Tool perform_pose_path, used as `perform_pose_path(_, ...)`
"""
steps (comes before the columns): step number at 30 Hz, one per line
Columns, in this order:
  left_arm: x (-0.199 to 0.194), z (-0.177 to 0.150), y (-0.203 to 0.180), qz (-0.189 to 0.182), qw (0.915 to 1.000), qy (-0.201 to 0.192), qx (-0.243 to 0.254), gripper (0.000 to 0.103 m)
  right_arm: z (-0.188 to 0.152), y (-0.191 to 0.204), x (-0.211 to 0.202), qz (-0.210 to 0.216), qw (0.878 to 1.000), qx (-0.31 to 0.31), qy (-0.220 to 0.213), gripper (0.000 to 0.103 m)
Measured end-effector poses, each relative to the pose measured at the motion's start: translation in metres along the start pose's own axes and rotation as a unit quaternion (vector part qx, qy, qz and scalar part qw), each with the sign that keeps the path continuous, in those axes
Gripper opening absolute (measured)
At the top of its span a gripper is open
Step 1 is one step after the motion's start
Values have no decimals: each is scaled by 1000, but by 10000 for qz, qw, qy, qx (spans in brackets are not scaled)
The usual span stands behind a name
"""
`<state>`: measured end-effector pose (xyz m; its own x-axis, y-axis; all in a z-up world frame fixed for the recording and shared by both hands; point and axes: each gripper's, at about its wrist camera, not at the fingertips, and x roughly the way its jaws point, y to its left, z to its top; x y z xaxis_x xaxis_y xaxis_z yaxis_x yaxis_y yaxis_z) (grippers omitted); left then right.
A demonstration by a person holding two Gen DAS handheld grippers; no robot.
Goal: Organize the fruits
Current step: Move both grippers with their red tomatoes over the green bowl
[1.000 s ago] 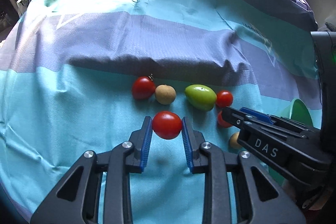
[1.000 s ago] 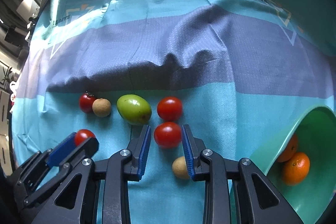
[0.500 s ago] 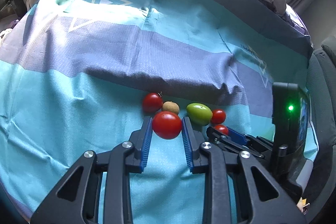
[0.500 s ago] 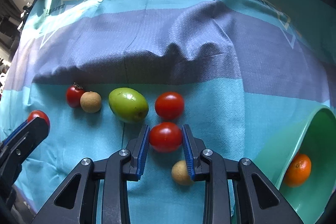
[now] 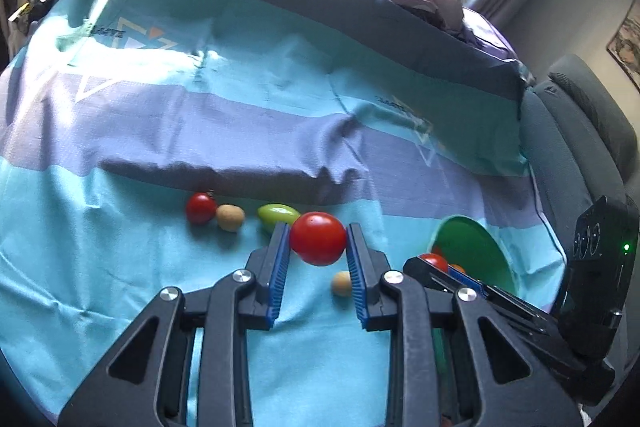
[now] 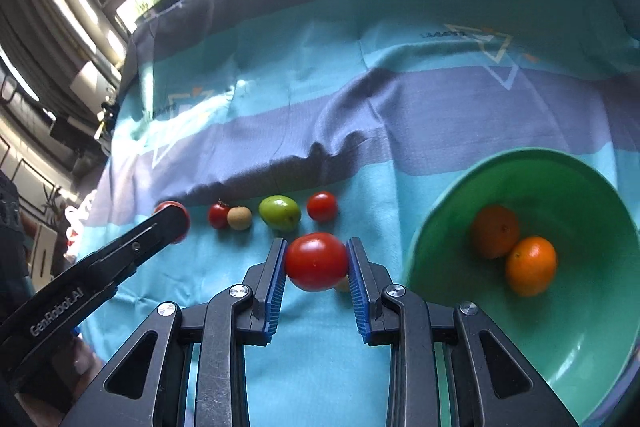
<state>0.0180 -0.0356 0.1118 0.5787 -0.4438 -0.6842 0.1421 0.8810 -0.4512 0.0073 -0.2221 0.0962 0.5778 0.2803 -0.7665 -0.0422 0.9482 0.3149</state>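
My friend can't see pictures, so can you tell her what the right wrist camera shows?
The right claw grips a round red tomato above a blue striped cloth. To its right, a green plastic bowl holds two oranges. Behind lie a green fruit, a small red tomato and a brown fruit.

Window backlight, fisheye warp, dark corners

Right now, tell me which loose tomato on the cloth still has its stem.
The leftmost tomato in the row, touching the tan fruit. A dark stem sticks up from it; the tomato right of the green fruit shows none.
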Motion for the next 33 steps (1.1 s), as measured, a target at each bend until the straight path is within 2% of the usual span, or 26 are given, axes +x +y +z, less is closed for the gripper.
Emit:
perform_pose_path(5, 3, -14, -41, -527, 9976, 134, 435, 28, -6, -33, -39, -250, 9970, 451, -583, 30)
perform_pose_path(9, 8, -25, -67, -695, 9941, 238, 801, 28, -8, -61, -58, -303, 9922, 849, -865, 30)
perform_pose_path(12, 16, -30, -81, -822, 9918, 397, 889, 28, -11, -77, -68, -342, 9893, 1037, -965, 30)
perform_pose_path(19, 38, -36, -119, -674, 9883, 564, 1247, 28, -19, -109, -75, -393, 9867, 1285, -912, 30)
perform_pose_path(24, 52, -40, -138, -415, 9873, 465, 1461, 28, -21, -126, -75, -448, 9849, 1425, -873, 30)
perform_pose_path(27, 67, -45, -144, -475, 9856, 648, 1486, 28, -23, -135, -73, -407, 9842, 1514, -823, 30)
perform_pose_path(33, 84, -55, -158, -341, 9812, 809, 1720, 28, -25, -150, -67, -554, 9821, 1675, -668, 30)
